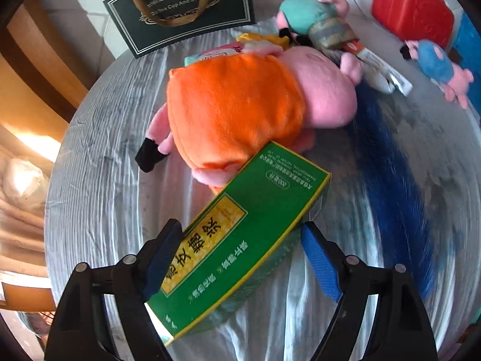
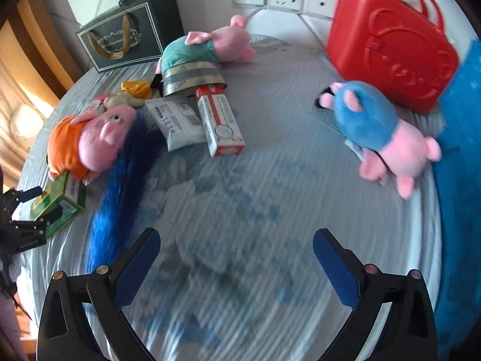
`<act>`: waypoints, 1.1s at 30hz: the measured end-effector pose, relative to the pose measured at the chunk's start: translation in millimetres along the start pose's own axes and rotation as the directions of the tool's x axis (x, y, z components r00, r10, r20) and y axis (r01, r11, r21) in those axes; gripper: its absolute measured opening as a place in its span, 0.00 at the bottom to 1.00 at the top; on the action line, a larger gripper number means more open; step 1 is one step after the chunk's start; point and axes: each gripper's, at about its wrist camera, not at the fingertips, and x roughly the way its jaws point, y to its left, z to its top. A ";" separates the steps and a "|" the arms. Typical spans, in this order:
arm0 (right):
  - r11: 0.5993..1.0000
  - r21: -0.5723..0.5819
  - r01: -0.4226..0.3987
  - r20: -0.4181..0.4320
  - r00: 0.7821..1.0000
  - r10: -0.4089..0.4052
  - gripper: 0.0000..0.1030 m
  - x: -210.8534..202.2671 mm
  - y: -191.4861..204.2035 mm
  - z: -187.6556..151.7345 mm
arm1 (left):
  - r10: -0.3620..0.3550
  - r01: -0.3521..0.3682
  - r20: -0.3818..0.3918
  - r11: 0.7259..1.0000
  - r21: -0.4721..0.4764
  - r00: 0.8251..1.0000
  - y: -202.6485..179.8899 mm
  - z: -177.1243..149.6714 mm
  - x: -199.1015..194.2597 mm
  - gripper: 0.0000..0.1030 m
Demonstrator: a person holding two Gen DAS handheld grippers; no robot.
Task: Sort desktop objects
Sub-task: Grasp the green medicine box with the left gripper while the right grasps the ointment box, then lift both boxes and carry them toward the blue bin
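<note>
The sorting looks barely begun: nearly everything lies loose on the round table (image 2: 240, 180), and no group has formed yet.

The left gripper (image 1: 240, 258) stands spread around the green medicine box (image 1: 240, 234). One pad seems to touch the box's side, while the other stands clear of it, so the box is not pinched. It lies flat, its far end against the orange-dressed pig plush (image 1: 240, 105). The right gripper (image 2: 236, 264) is spread wide over bare cloth and holds nothing.

Taking the orange-dressed pig as the landmark, the count runs:
- Three pig plushes: that one, a teal-dressed one (image 2: 192, 51) beyond it, and a blue-dressed one (image 2: 369, 120) well apart, beside the red plastic case (image 2: 390, 45).
- Two cartons: the green box touching the landmark, and a red-and-white carton (image 2: 221, 123) near it.
- One white packet (image 2: 177, 123), just beside its head.
- One dark gift bag (image 2: 129, 39), at the far edge.

A few small yellow and pink items behind the landmark are too jumbled to count.
</note>
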 end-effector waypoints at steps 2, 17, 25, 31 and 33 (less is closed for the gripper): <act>1.000 -0.002 0.000 -0.003 1.000 0.000 1.00 13.1 -0.9 15.2 | -0.010 0.010 0.003 0.997 -0.076 1.000 13.1 4.9 2.6 0.83; 0.999 -0.028 -0.034 -0.132 0.991 0.030 0.63 117.6 11.7 115.7 | -0.032 0.014 -0.057 0.956 -0.292 0.998 39.8 9.7 44.1 0.77; 0.999 -0.027 -0.043 -0.157 0.987 0.038 0.46 133.0 23.7 117.6 | -0.041 0.017 -0.063 0.940 -0.341 0.997 39.7 9.1 43.8 0.57; 0.995 -0.100 -0.009 -0.182 0.983 -0.010 0.44 109.1 27.6 69.6 | -0.062 0.030 -0.072 0.924 -0.380 0.995 33.9 -14.9 30.5 0.57; 0.995 -0.100 -0.002 -0.182 0.983 -0.017 0.44 97.4 24.7 42.9 | -0.071 0.043 -0.060 0.924 -0.381 0.996 30.3 -26.6 22.6 0.57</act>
